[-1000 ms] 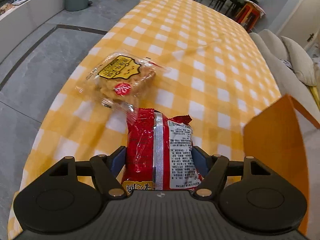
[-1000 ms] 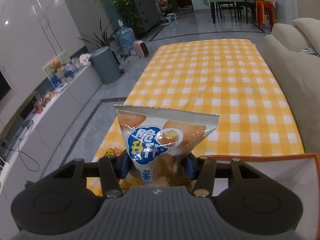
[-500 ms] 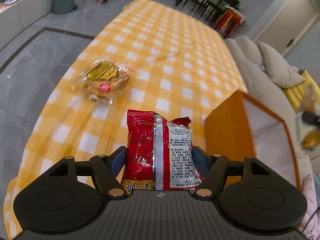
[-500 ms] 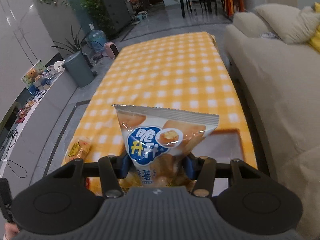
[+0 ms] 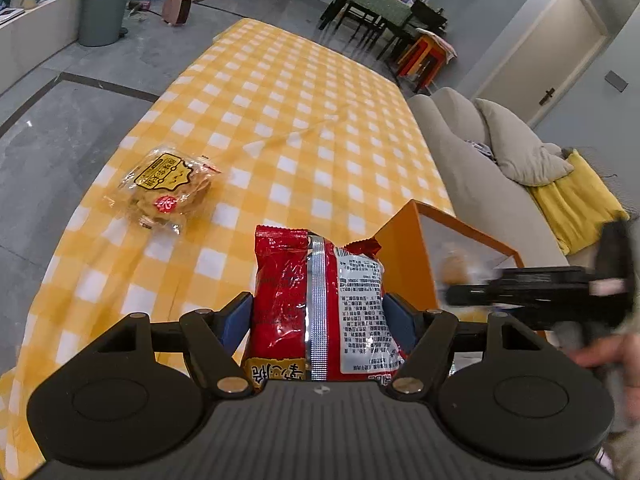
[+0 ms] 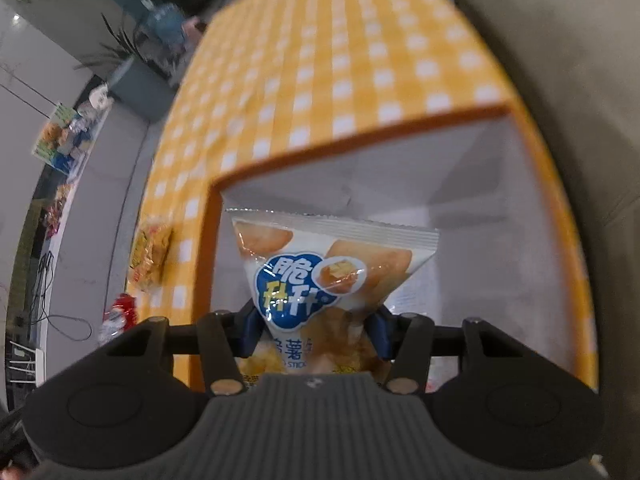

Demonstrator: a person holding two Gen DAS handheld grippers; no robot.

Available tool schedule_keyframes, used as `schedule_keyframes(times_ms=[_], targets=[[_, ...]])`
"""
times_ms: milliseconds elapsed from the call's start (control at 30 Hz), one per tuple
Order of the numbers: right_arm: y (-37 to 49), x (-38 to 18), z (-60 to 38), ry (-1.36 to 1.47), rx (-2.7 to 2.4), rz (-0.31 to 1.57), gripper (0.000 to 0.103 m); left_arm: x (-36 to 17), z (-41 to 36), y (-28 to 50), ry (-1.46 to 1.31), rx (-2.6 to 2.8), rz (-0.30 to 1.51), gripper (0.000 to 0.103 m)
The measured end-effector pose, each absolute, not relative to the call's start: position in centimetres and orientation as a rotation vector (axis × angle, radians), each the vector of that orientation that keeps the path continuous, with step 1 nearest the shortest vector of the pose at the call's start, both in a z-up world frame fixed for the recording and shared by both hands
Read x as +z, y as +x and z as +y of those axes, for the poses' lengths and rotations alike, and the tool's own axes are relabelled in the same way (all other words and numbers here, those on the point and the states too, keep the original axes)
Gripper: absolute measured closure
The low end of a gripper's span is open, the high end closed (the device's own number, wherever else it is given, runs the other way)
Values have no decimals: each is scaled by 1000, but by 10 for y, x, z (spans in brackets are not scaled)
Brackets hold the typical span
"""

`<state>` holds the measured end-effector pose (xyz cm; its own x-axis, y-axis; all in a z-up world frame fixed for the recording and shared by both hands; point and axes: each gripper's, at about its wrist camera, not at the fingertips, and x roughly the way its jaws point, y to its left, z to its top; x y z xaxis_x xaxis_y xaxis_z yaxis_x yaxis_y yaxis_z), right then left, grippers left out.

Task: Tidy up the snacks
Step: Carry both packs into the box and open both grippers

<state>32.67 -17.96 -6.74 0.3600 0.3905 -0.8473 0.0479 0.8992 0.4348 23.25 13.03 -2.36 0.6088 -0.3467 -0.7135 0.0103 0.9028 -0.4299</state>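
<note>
While the left claw (image 5: 318, 316) clamps a red snack packet (image 5: 320, 308) upright above the yellow-checked worktop (image 5: 280, 120), the right claw (image 6: 314, 330) pinches a white-and-blue potato-stick bag (image 6: 320, 276) over the open mouth of the orange box (image 6: 552, 208).

Left wrist view only: a clear-wrapped pastry (image 5: 168, 188) lies flat on the worktop, well apart from the box; the right claw appears blurred, side-on, at the box's rim. Right wrist view only: the box's white interior, bag held above it.

Legible: "STICK" fragment and large white Chinese characters on the blue badge. The red packet's back panel print is too small to read. The pastry carries a yellow label and a red sticker.
</note>
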Motion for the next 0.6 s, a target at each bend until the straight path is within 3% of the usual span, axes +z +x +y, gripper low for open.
schedule_keyframes(times_ms=[267,333,400,467,533,600], targets=[[362,-122,-131,304,168,1230,49,-31,131,232,-401,-220,918,23],[361,-127,-138,381,155,1217,45,-33,131,231,-396,-224,921,23],[356,-124,-149,448,171,1188,30,-34,132,230,-401,-226,920,23],[348,-117,-160,473,192,1152,28,-33,133,230,-411,-232,917,23],[338,-105,-166,455,216,1108,40,-34,132,232,-413,-241,921,23],[332,-96,-170,433,243,1090,87,-36,131,232,-418,-230,927,23]])
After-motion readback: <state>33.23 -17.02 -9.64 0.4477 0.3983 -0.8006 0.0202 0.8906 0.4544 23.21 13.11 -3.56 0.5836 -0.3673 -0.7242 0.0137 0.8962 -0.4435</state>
